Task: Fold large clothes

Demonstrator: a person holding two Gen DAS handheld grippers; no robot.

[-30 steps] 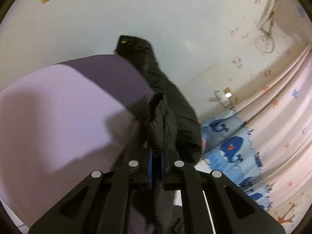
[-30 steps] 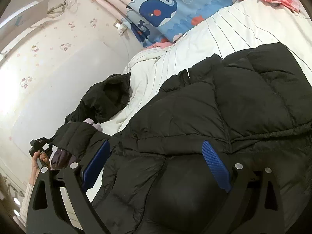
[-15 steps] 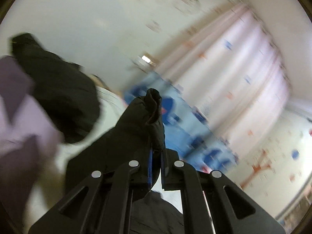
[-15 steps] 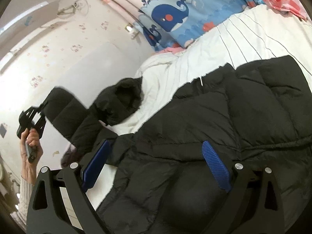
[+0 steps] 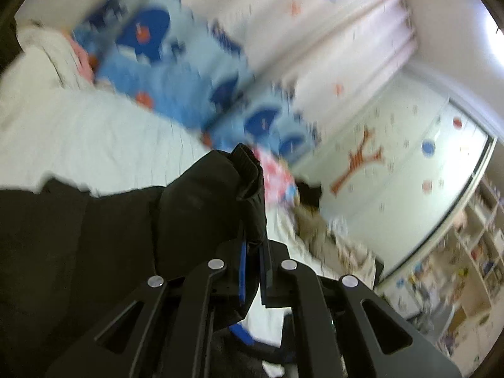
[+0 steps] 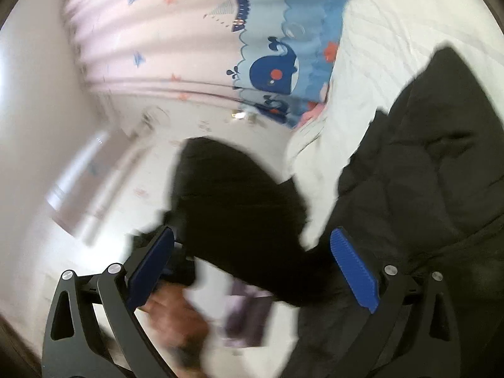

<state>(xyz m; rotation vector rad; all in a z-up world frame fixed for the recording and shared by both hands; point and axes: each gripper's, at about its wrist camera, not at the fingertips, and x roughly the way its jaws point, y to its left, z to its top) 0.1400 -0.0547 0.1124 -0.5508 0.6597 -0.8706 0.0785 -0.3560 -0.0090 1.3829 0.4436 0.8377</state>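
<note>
A black puffer jacket (image 6: 425, 163) lies spread on a white bed (image 6: 393, 31). My left gripper (image 5: 252, 252) is shut on the cuff end of the jacket's sleeve (image 5: 217, 195) and holds it up over the jacket body (image 5: 63, 252). In the right wrist view the lifted sleeve (image 6: 233, 201) hangs blurred between my fingers' line of sight. My right gripper (image 6: 252, 264) is open and empty above the jacket's edge. The person's hand (image 6: 176, 315) shows low in that view.
A blue whale-print fabric (image 5: 176, 72) and a pink curtain (image 5: 330, 31) stand behind the bed. A pink patterned cloth (image 5: 277, 176) lies on the bed's far side. Shelves (image 5: 472, 267) stand at the right. A purple item (image 6: 249, 312) lies below the sleeve.
My left gripper has swung the sleeve from beside the purple surface up and over toward the jacket body. The right gripper view has tilted toward the wall and stays open.
</note>
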